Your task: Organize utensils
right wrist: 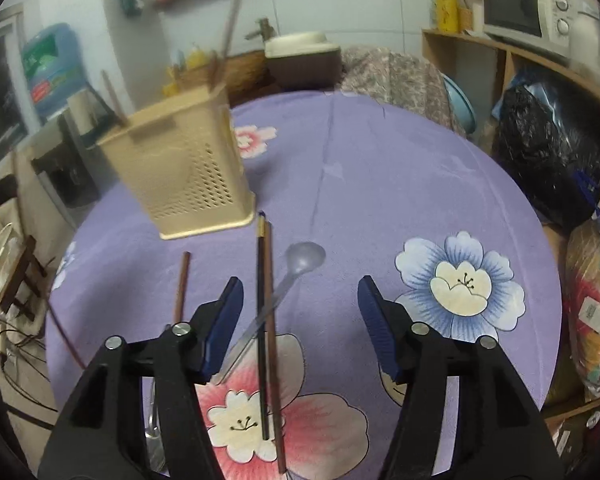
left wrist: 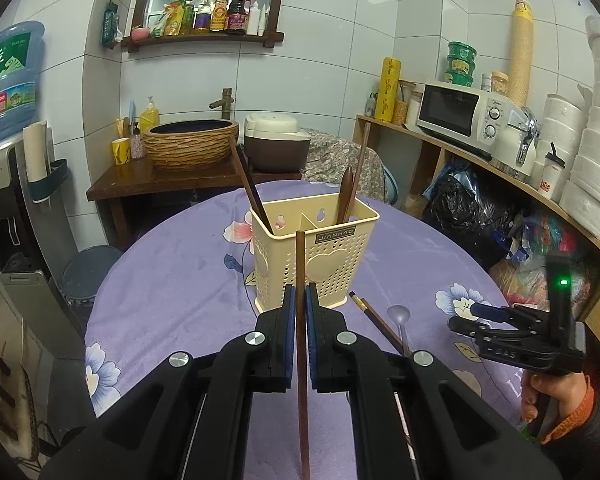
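My left gripper (left wrist: 300, 296) is shut on a brown chopstick (left wrist: 301, 360) that stands nearly upright in front of the cream utensil holder (left wrist: 324, 256). The holder has a chopstick (left wrist: 250, 188) in its left compartment and dark wooden utensils (left wrist: 350, 188) in its right one. In the right wrist view, my right gripper (right wrist: 300, 286) is open above a black and a brown chopstick (right wrist: 267, 320) lying side by side and a clear plastic spoon (right wrist: 304, 258) on the cloth. Nothing is between its fingers. The held chopstick (right wrist: 181, 286) and the holder (right wrist: 180, 172) appear to the left there.
The round table (right wrist: 380, 184) has a purple flowered cloth. A metal utensil (right wrist: 154, 432) lies partly hidden under my right gripper's left finger. Shelving with a microwave (left wrist: 456, 112) and bags stands on the right, and a sink counter (left wrist: 188, 144) behind the table.
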A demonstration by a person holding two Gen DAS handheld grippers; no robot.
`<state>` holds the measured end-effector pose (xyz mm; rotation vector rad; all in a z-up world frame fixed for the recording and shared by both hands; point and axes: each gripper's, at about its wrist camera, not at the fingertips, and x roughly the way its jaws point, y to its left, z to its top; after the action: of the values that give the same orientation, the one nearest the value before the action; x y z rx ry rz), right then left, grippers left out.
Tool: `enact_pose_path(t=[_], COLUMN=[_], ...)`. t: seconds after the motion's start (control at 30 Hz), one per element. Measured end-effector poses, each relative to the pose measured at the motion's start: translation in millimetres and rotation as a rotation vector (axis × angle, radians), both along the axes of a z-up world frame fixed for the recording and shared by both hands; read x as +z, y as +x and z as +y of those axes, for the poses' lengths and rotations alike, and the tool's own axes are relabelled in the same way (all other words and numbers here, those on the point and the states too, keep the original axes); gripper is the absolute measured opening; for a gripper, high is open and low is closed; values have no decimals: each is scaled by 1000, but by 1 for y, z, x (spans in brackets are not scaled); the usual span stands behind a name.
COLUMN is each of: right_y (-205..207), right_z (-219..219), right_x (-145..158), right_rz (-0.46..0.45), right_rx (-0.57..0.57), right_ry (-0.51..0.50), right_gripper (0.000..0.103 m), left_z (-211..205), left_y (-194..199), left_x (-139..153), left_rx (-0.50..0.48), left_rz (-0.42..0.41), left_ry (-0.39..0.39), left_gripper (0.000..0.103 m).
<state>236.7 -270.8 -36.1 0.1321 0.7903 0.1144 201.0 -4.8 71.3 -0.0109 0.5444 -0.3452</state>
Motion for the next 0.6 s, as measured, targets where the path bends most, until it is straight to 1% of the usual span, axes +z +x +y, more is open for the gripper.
enact_pose_path(t=[0.1, 0.17, 0.2, 0.27, 0.3, 0.4, 0.47, 0.53, 0.6], right_y=[20, 33, 37, 52, 61, 77, 84, 93, 98], right_z=[2, 8, 11, 19, 21, 27, 33, 34, 35], right_x=[-15, -25, -28, -36, -41, -49, -51, -58, -57], right_rz=[76, 120, 129, 160, 181, 225, 238, 261, 257], right_rx=[-23, -48, -57, -92, -101, -112, -123, -142, -162], right_ry=[49, 25, 9, -59, -57, -50, -78, -85, -98], right_gripper=[60, 60, 60, 57, 53, 50, 50, 46, 45], left_z=[1, 0, 1, 1, 2, 1, 0, 0, -1], left_y=[1, 1, 1, 1, 1, 1, 1, 1, 0], left_x=[0, 0, 0, 0, 0, 0, 0, 0, 0], left_rx=[-1, -1, -1, -6, -6, -9, -10, -11, -15], left_rz=[1, -1, 1, 0, -1, -4, -5, -7, -8], left_ry=[-4, -3, -4, -6, -5, -4, -2, 1, 2], left_gripper=[7, 7, 7, 7, 7, 7, 7, 7, 7])
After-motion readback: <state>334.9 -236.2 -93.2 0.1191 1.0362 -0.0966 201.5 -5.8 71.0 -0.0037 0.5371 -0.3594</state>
